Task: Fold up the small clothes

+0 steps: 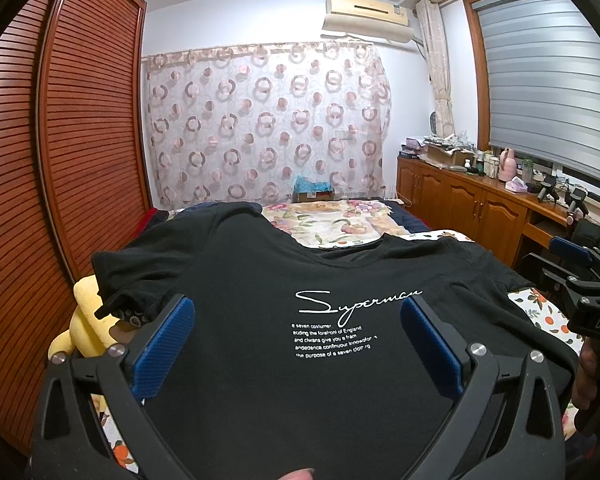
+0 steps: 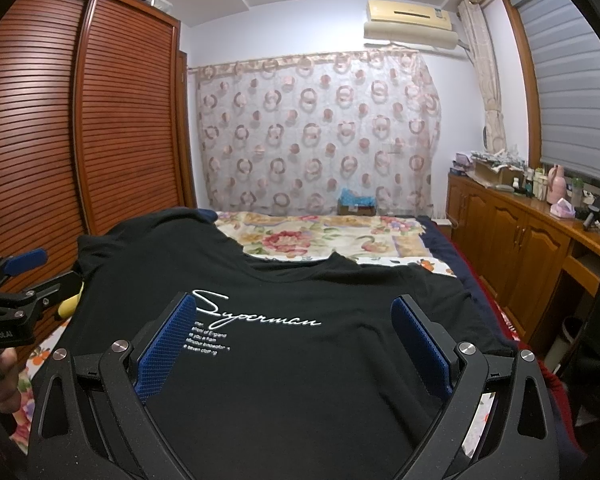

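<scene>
**Black tee spread flat, both grippers poised at the hem end**

Spread face-up on the floral-patterned bedspread [image 2: 324, 240]: a black cotton T-shirt with white "Superman" script [image 1: 300, 360]. Collar pointing away toward the curtained far wall, hem end nearest the cameras, so long axis running straight ahead from both tools. One short sleeve [image 1: 124, 280] reaching left over a yellow plush toy [image 1: 85, 312]; opposite sleeve [image 2: 440, 292] lying toward the wooden cabinets.

Left gripper [image 1: 296, 340], black-framed with blue ribbed pads: spread wide, nothing between the pads, hovering low over the shirt's lower left portion, aimed along the garment's length. Right gripper [image 2: 294, 340], same build: likewise gaping and empty, over the lower right portion, script just left of its centre line. Side by side, roughly level, neither clearly nearer the cloth; contact with the fabric impossible to confirm. Hem edge itself hidden below both frames.

Likely an opening step: no fold visible yet. Probable next need: a pinch at sleeve or side seam, each tool on its own flank.
</scene>
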`<action>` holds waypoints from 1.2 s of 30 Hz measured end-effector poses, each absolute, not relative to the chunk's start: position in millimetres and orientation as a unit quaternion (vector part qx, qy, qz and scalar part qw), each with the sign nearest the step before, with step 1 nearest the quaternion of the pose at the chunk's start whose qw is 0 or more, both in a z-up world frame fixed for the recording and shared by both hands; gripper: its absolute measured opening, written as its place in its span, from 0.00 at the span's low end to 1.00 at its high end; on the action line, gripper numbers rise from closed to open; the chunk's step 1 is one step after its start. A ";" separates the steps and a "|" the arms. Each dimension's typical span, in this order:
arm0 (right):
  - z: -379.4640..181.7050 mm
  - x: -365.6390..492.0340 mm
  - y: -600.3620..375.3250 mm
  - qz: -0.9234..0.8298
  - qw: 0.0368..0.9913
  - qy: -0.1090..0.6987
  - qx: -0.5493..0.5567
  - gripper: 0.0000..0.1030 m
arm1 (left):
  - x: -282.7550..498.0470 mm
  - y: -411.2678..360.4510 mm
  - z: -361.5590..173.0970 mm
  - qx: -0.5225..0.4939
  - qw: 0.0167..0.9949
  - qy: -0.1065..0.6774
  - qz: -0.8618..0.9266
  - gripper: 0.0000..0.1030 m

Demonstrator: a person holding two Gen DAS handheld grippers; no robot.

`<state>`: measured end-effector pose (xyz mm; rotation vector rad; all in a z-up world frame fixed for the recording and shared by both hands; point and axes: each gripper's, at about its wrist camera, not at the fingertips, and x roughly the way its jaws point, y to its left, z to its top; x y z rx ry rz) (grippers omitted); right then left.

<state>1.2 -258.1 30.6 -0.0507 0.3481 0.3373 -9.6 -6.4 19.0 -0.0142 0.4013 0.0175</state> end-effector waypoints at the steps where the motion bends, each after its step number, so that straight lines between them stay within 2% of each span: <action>1: 30.0 1.2 -258.6 0.167 0.970 0.172 -0.025 0.97 | -7.9 -5.5 19.4 -0.007 0.980 0.200 0.009 1.00; 10: 34.7 9.0 -234.4 0.197 0.961 0.188 -0.035 0.97 | 11.2 15.7 3.7 -0.010 0.974 0.225 0.003 1.00; 27: 4.9 86.2 -203.3 0.266 0.933 0.237 -0.054 0.97 | 60.6 118.5 -8.2 -0.039 0.963 0.266 0.032 1.00; 32: -4.6 112.9 -182.7 0.288 0.920 0.259 -0.062 0.97 | 70.6 153.0 0.4 -0.057 0.962 0.265 0.041 0.96; 35: -9.1 124.7 -172.2 0.300 0.913 0.268 -0.069 0.97 | 81.3 178.0 2.9 -0.061 0.959 0.270 0.055 0.90; 36: -10.5 128.9 -167.8 0.305 0.910 0.271 -0.072 0.97 | 83.7 182.7 3.2 -0.062 0.958 0.272 0.058 0.85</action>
